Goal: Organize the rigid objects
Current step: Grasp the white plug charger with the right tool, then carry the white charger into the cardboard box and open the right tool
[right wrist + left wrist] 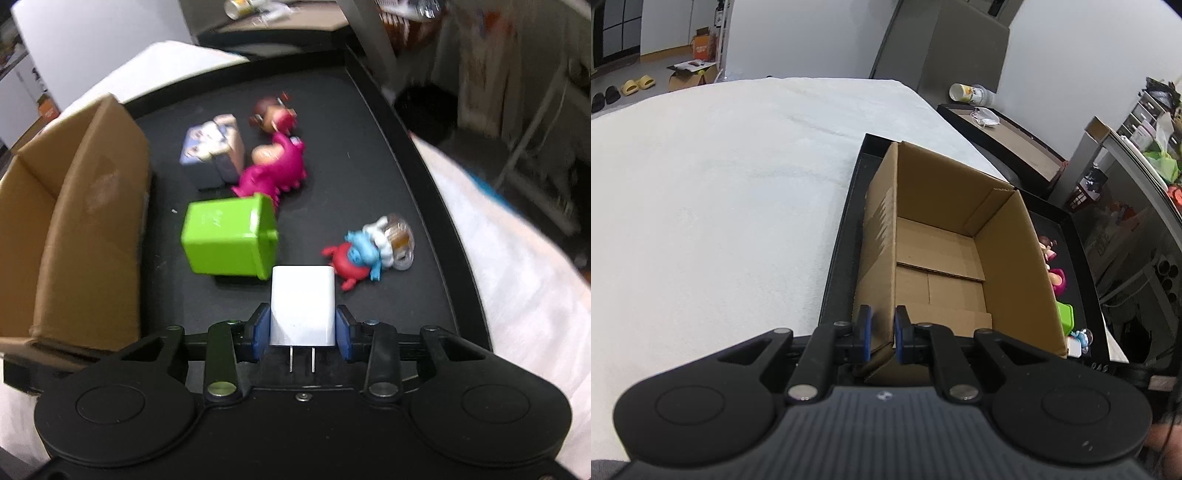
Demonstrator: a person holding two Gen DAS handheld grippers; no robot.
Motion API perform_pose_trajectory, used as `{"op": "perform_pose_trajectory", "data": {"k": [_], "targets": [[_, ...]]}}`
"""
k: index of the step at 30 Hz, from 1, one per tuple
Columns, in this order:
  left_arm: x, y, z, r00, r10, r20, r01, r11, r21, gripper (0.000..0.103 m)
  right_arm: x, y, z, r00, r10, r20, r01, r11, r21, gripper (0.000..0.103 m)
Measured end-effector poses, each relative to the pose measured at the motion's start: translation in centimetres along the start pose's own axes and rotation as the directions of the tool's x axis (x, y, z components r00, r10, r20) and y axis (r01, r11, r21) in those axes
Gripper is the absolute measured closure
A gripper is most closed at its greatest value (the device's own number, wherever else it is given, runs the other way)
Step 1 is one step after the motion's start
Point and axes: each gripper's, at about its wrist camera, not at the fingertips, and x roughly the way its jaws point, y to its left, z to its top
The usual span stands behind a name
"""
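My right gripper is pinching the white charger – prongs facing me – above the black tray, beside the green bin. My left gripper is clamping the cardboard box wall – box sitting in the tray.

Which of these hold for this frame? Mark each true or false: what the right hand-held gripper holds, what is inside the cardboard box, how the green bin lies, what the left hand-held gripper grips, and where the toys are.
1. The right hand-held gripper is shut on a white charger. True.
2. The cardboard box already holds toys. False: its inside shows only bare cardboard.
3. The green bin stands upright. False: it lies on its side.
4. The left hand-held gripper clamps the box's near wall. True.
5. The pink figure lies on the white cloth. False: it lies on the black tray.
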Motion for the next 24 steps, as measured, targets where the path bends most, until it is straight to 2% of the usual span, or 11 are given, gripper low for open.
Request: {"op": "perform_pose_trajectory", "data": {"k": [11,24], "targets": [[0.0,0.3,-0.1,1.000,-0.022,0.003,0.022,1.000,-0.001,0.091,-4.3,1.4,1.7,0.996,0.047,0.079,-0.044,0.998,-0.034,0.067],[0.0,0.6,-0.2,0.999,-0.032,0.004,0.032,0.999,-0.013,0.091,-7.7,6.8,4.5,0.982,0.130,0.135,-0.108,0.982,-0.155,0.067]]}}
